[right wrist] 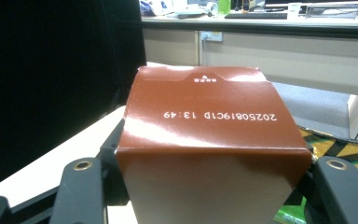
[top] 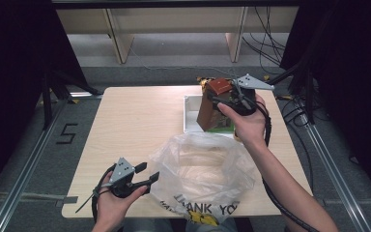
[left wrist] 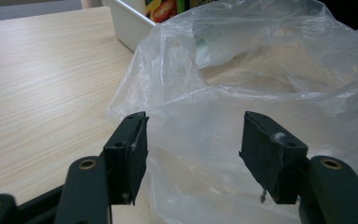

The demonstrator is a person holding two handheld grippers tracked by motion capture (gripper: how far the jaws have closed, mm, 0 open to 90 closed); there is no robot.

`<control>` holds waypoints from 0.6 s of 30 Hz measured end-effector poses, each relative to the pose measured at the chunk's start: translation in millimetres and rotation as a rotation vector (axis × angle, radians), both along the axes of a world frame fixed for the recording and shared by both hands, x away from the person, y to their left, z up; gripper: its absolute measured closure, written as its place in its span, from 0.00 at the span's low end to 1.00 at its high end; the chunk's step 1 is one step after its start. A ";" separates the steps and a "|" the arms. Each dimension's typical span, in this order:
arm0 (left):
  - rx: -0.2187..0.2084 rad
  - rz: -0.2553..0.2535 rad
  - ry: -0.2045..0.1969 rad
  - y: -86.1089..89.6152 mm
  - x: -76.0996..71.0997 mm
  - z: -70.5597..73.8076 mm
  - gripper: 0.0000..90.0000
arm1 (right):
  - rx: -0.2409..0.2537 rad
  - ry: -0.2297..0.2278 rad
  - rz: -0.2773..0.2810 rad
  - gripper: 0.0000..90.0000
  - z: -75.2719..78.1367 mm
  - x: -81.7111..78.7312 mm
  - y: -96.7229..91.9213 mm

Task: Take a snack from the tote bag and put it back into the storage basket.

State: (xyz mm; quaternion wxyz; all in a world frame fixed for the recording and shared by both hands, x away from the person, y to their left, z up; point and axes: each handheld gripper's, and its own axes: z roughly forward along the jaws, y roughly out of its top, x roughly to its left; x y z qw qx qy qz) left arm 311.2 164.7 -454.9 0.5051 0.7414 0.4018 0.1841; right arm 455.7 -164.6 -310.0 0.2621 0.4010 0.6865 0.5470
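My right tongs (top: pixel 222 99) pinch the tall brown cardboard carton (top: pixel 211 108); next it goes into the clear plastic bag (top: pixel 203 166) before my spread left tongs (top: pixel 147 175)

Printed words on the plastic bag (top: pixel 200 169) cut off by the bottom edge of the high view; beyond "THANK YO", unreadable. Lower part of the brown carton (right wrist: pixel 209 140) lost below the right gripper view's frame, fingers of the right gripper (top: pixel 224 101) mostly hidden behind it. White tray (top: pixel 191 113) contents largely screened by carton and hand; labels there too small to read. Near bench (top: pixel 135 125) edge covered by the bag.
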 end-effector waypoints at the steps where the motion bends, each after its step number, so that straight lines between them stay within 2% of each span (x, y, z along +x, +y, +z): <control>1: 0.004 -0.003 -0.003 0.2 0.3 0.1 0.45 | 0.000 -0.001 0.001 0.43 -0.1 0.9 0.5; 6: 0.000 0.000 0.003 0.5 0.5 -0.4 0.45 | -0.020 0.000 -0.009 0.43 -4.1 11.4 3.1; 9: -0.011 -0.001 0.004 0.2 1.5 -1.4 0.45 | -0.005 0.027 -0.019 0.43 -8.2 14.4 6.8; 10: -0.010 -0.003 0.007 0.4 1.7 -1.5 0.45 | -0.024 0.019 -0.009 0.43 -10.2 17.0 6.4; 14: -0.009 0.001 0.004 0.8 1.7 -1.3 0.45 | -0.024 0.032 -0.015 0.43 -16.9 22.4 10.2; 16: 0.005 -0.004 -0.004 2.2 2.0 -0.6 0.45 | -0.025 0.026 -0.020 0.43 -20.1 25.1 12.1; 18: 0.000 0.004 0.005 2.1 1.7 -0.9 0.45 | -0.034 0.034 -0.018 0.43 -23.1 28.7 13.6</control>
